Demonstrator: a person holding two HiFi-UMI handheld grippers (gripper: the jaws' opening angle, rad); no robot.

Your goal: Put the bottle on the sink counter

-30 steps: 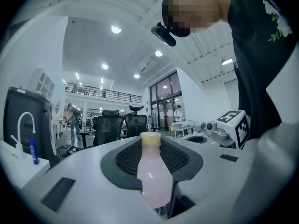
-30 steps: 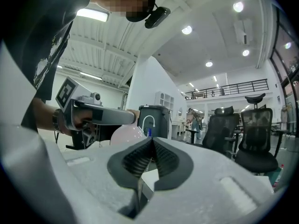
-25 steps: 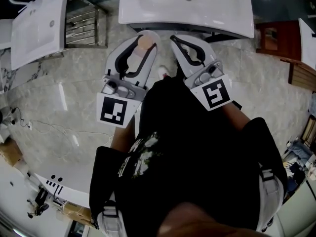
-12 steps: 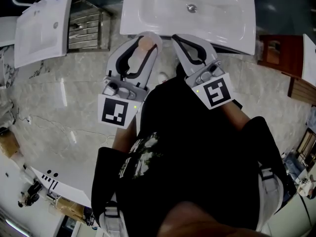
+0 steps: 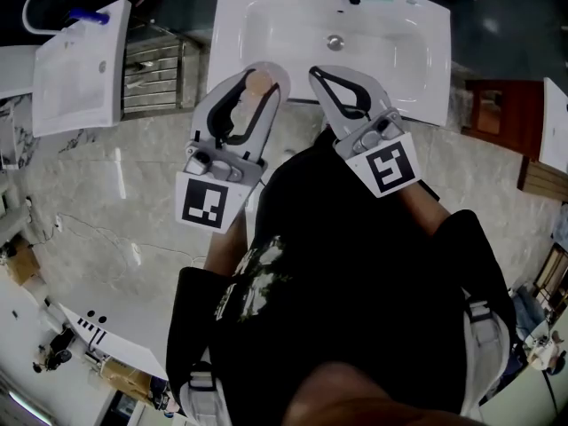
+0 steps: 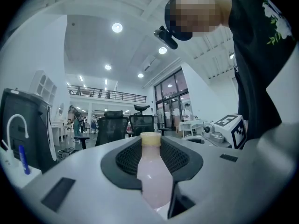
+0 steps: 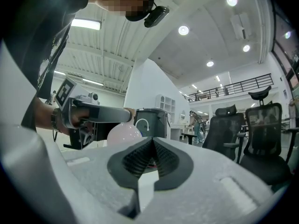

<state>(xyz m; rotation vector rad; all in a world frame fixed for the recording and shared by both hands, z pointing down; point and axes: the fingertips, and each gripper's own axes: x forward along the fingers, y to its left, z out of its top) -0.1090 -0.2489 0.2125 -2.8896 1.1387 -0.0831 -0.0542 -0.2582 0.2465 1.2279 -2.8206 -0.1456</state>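
Marble floor (image 5: 106, 185) fills the head view; my left gripper (image 5: 258, 69) and right gripper (image 5: 319, 72) sit at the near edge of a white sink (image 5: 240, 25). Left gripper view: fingers (image 6: 187, 158) grasping the pink bottle (image 6: 153, 176), cap toward the tips. Right gripper view: fingers (image 7: 174, 166) clenched on nothing, bottle (image 7: 124, 133) visible off to the left.
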